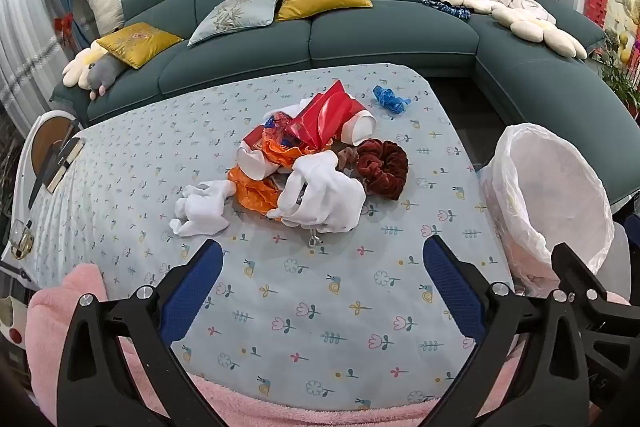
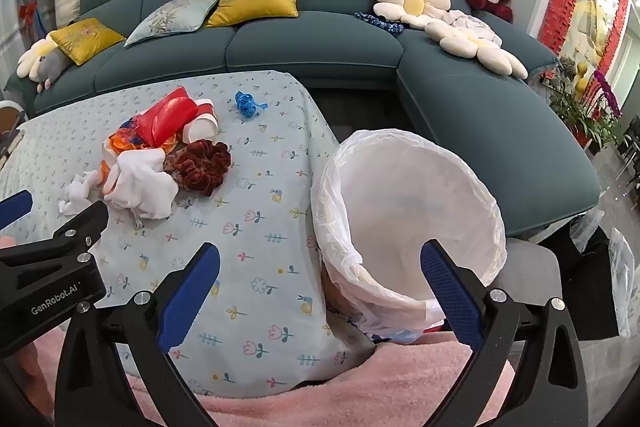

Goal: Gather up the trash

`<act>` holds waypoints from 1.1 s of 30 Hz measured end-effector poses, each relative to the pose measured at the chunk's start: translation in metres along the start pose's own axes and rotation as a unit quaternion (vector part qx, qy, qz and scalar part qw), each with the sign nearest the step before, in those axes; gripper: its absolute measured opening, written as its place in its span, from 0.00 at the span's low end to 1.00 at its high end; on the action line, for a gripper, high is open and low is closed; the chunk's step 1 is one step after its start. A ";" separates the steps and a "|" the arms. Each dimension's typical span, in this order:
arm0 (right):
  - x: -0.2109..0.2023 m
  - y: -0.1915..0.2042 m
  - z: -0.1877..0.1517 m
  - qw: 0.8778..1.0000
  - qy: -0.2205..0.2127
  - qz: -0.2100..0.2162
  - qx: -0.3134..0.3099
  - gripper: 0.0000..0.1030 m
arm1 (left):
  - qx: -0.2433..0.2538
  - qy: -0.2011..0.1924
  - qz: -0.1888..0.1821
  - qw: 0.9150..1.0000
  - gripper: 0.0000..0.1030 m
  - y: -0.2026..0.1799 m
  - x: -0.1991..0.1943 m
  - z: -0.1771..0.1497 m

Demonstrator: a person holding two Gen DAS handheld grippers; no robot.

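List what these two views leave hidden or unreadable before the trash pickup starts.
- Trash pile, both views: the white cloth and red wrapper cover whatever lies beneath.
- Bin, right wrist view: the white liner hides its walls, and the right gripper cuts off its near rim.
- Small metal piece, left wrist view: too small to identify.
- Table's near edge, both views: under the pink fabric.

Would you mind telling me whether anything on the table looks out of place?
Yes: a dark red velvet scrunchie lies against the trash pile of wrappers, paper cups and white cloth, and it hardly looks like trash. A blue crumpled scrap lies apart.
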State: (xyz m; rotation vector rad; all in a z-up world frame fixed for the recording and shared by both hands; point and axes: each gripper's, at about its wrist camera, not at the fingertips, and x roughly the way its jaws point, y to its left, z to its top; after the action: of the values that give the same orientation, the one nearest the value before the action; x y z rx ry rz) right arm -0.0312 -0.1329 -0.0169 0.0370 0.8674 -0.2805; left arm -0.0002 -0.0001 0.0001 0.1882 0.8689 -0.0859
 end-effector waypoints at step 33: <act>0.002 -0.001 -0.001 1.000 -0.003 0.000 0.000 0.93 | 0.001 -0.001 0.001 1.000 0.93 0.000 -0.004 0.002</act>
State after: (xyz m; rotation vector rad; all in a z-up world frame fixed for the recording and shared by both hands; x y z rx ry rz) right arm -0.0315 -0.1337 -0.0190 0.0358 0.8619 -0.2805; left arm -0.0007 -0.0006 0.0044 0.1902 0.8671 -0.0854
